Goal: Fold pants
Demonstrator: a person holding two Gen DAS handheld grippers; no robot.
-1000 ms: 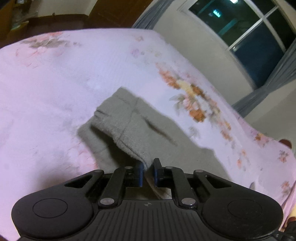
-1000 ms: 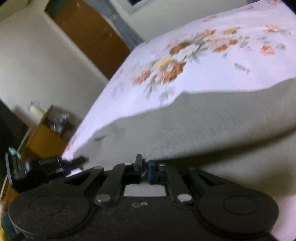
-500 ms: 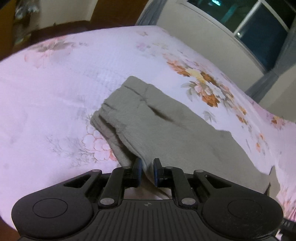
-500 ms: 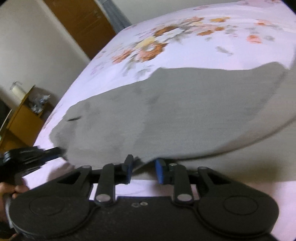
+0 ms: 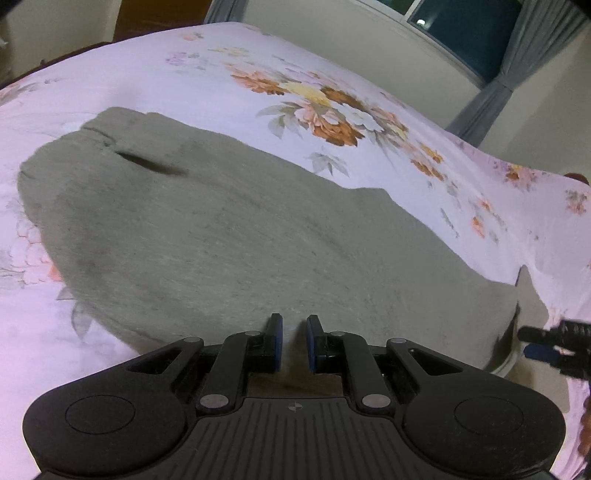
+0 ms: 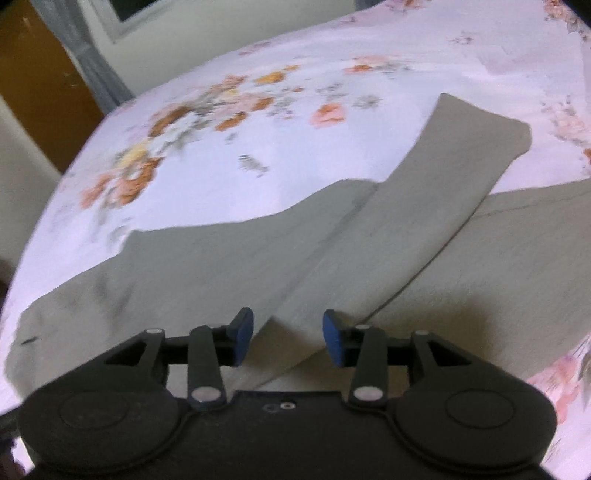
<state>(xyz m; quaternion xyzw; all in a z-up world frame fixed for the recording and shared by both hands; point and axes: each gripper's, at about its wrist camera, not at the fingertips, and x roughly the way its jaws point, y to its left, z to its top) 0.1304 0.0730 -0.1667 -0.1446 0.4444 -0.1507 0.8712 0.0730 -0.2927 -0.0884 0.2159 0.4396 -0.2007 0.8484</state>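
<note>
Bedroom setting: a bed covered by a pale lilac sheet with orange and pink flower prints [image 5: 155, 62] fills both views. On it lie the grey-green knit fabric pants [image 5: 229, 236], spread flat across the near part of the sheet; in the left wrist view the waistband end with a dark pocket slit [image 5: 147, 164] lies to the upper left. In the right wrist view one leg is folded diagonally over the other — its end points to the upper right.

Left gripper [image 5: 291, 341]: blue-padded fingers [image 5: 276, 347] nearly together, pinching the near edge of the pants. Right gripper [image 6: 288, 338]: jaws have just been opening; its blue pads [image 6: 332, 343] stand apart, fabric below and between them, not pressed.

Beyond the bed — a cream wall, a dark window [image 5: 469, 33] with grey curtains [image 5: 498, 77], and a brown wooden door [image 6: 33, 81].
</note>
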